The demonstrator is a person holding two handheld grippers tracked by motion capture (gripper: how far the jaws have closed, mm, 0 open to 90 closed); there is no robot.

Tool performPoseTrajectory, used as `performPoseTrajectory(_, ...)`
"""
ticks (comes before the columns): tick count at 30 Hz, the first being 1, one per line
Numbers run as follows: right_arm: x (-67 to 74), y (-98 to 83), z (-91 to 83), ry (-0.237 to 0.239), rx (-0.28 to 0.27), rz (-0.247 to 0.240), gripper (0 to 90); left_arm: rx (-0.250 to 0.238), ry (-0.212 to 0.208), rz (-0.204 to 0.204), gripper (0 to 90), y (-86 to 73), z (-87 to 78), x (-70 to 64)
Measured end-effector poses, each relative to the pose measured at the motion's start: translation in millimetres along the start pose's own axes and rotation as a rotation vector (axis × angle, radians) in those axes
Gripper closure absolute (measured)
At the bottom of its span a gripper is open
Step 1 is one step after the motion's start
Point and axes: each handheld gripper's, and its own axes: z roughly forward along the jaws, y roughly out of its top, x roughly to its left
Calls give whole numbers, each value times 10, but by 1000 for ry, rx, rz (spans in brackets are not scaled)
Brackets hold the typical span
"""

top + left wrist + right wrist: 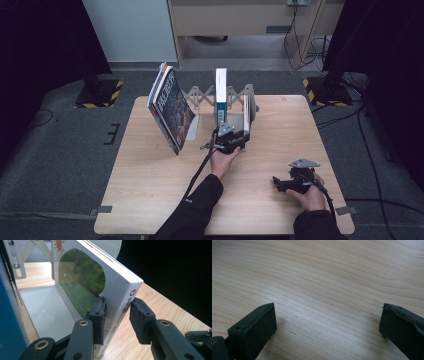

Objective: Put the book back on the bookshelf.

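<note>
A white-spined book (120,290) with a green picture on its cover stands tilted in a bookstand at the back middle of the table. My left gripper (116,307) is shut on its lower end, one pad on the cover and the other on the back. From above, the left gripper (232,140) sits just in front of this book (246,116). My right gripper (280,184) rests on the table at the front right. Its jaws (327,315) are open over bare wood with nothing between them.
An extendable metal bookstand (200,95) with a white end plate (45,307) spans the back of the wooden table (150,190). A blue-and-white book (221,92) stands upright in it. Dark-covered books (170,110) lean at its left end.
</note>
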Motion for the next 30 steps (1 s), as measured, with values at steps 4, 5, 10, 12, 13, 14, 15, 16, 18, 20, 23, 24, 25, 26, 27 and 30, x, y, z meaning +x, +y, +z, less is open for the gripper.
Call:
performPoseTrajectory(4,1,0,0,1,0,0,13,10,6,4,642,30,49,-10)
performPoseTrajectory(5,1,0,0,1,0,0,13,11,8,4,641,35,58,-12)
performPoseTrajectory(10,1,0,0,1,0,0,13,14,4,-1,634,45,103,-32)
performPoseTrajectory(12,2,0,0,1,0,1,13,17,2,-4,633,54,117,-43)
performPoseTrajectory(13,3,0,0,2,0,1,13,20,2,-3,631,58,122,-47)
performPoseTrajectory(14,3,0,0,2,1,1,13,20,2,-2,629,59,128,-51)
performPoseTrajectory(15,3,0,0,2,0,1,13,22,1,-1,628,60,132,-54)
performPoseTrajectory(16,3,0,0,2,1,1,13,22,3,-1,627,63,137,-61)
performPoseTrajectory(18,4,0,0,3,0,1,13,21,2,0,625,60,143,-67)
performPoseTrajectory(20,5,1,1,2,0,3,13,23,2,-1,622,56,146,-65)
performPoseTrajectory(23,9,1,1,2,0,7,13,36,6,11,614,56,142,-59)
performPoseTrajectory(24,7,1,1,2,0,5,13,42,9,17,613,55,139,-59)
performPoseTrajectory(25,9,2,1,2,1,7,13,46,5,19,607,53,134,-59)
performPoseTrajectory(26,7,1,1,1,0,5,13,48,-1,20,600,49,126,-58)
performPoseTrajectory(27,7,1,1,2,0,5,13,48,-1,26,594,44,116,-59)
performPoseTrajectory(30,7,1,1,2,0,5,13,56,-6,37,574,31,72,-55)
